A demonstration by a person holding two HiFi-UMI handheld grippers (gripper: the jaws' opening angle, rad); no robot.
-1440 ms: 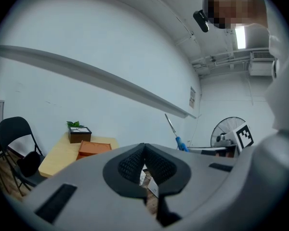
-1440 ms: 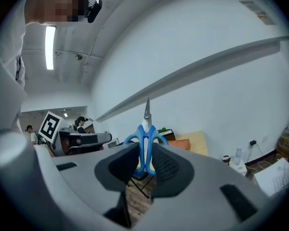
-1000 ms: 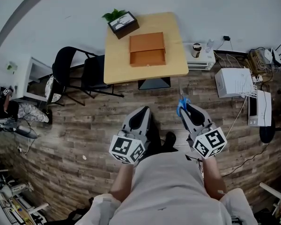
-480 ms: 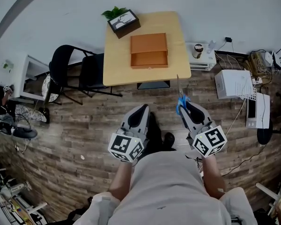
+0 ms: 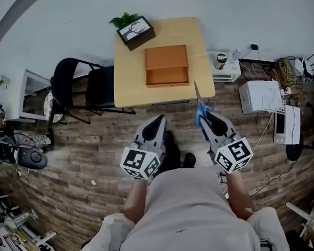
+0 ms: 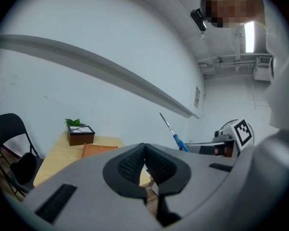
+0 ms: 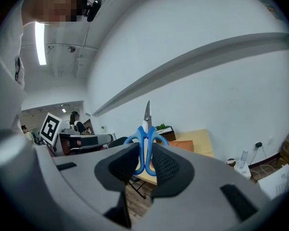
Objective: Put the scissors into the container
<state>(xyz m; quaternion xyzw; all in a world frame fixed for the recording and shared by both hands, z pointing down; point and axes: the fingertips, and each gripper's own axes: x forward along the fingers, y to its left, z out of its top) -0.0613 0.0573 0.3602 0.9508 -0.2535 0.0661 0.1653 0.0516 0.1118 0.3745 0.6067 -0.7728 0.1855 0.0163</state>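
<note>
At mid-right of the head view, the scissors' (image 5: 199,112) blue loops are partly hidden between the right gripper's (image 5: 205,118) pads; only the blade shows whole. Both hands lie out of sight behind the marker cubes. Low in the left gripper view, the left gripper's (image 6: 144,160) own body covers most of the container (image 6: 97,150) and the table's (image 6: 58,158) near part. Things on the white shelf (image 5: 223,72), upper right of the head view, are too small to name. Clutter (image 5: 13,226) at lower left runs off the edge.

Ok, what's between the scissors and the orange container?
Only bare wooden table, seen in the head view; the right hand-held gripper holds the scissors.
</note>
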